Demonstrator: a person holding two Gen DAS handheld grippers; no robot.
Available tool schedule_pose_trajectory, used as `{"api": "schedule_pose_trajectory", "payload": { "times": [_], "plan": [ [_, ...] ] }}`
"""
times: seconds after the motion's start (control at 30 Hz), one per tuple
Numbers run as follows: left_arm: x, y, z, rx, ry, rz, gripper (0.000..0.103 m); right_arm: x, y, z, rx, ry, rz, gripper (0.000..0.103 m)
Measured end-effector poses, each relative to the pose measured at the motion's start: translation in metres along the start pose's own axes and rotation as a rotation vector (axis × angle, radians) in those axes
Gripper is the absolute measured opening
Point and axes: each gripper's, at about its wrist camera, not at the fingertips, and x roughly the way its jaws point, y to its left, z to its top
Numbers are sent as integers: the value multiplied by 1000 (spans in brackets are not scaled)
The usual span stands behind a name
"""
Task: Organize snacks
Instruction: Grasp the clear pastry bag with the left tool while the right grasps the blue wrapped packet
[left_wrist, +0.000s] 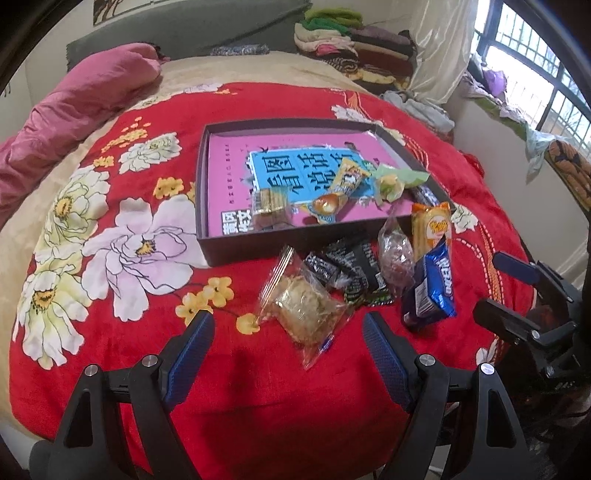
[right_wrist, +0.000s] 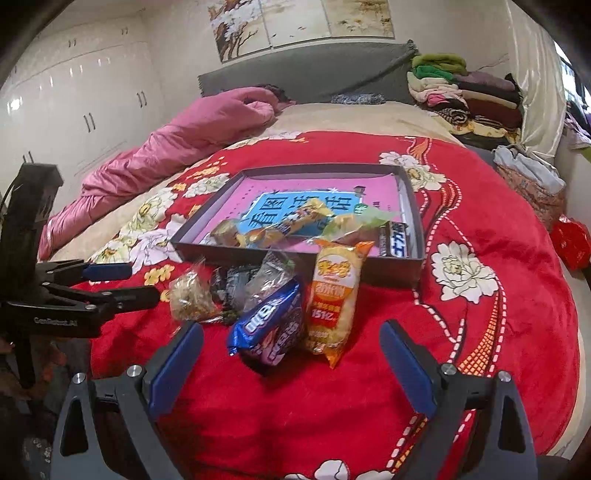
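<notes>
step: mid-sort, some snacks in box (left_wrist: 258, 254), others outside | left gripper (left_wrist: 288, 343) released, empty | right gripper (right_wrist: 291, 350) released, empty | next: right straddles Oreo pack (right_wrist: 271, 332), clench, lift into box

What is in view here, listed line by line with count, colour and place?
Box: one, dark, shallow and open, on the red blanket.
Book: one, pink with a blue panel, flat inside the box.
Snacks in the box: several small wrapped ones, gold, yellow, green and dark, along its near side.
Blue cookie pack: one, on the blanket before the box.
Orange cracker pack: one, beside the blue pack, leaning on the box wall.
Clear pastry bag: one, beige contents, nearest the left gripper.
Black wrappers: a few, piled before the box.
Red blanket: one, floral, over the bed.
Pink quilt: one, bunched at left.
Folded clothes: one stack, at the headboard.
Left gripper: open, empty.
Right gripper: open, empty.
</notes>
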Motion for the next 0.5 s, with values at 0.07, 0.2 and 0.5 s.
{"api": "schedule_pose_trajectory", "payload": {
  "times": [0.07, 0.2, 0.5],
  "plan": [
    [4, 1, -2, 1, 11, 2, 83, 2, 4, -1, -14, 8, 1, 97],
    [14, 3, -6, -2, 28, 10, 83, 9, 9, -3, -29, 33, 10, 97],
    [29, 5, -8, -2, 41, 11, 83, 27, 18, -5, 0, 64, 49, 89]
  ]
}}
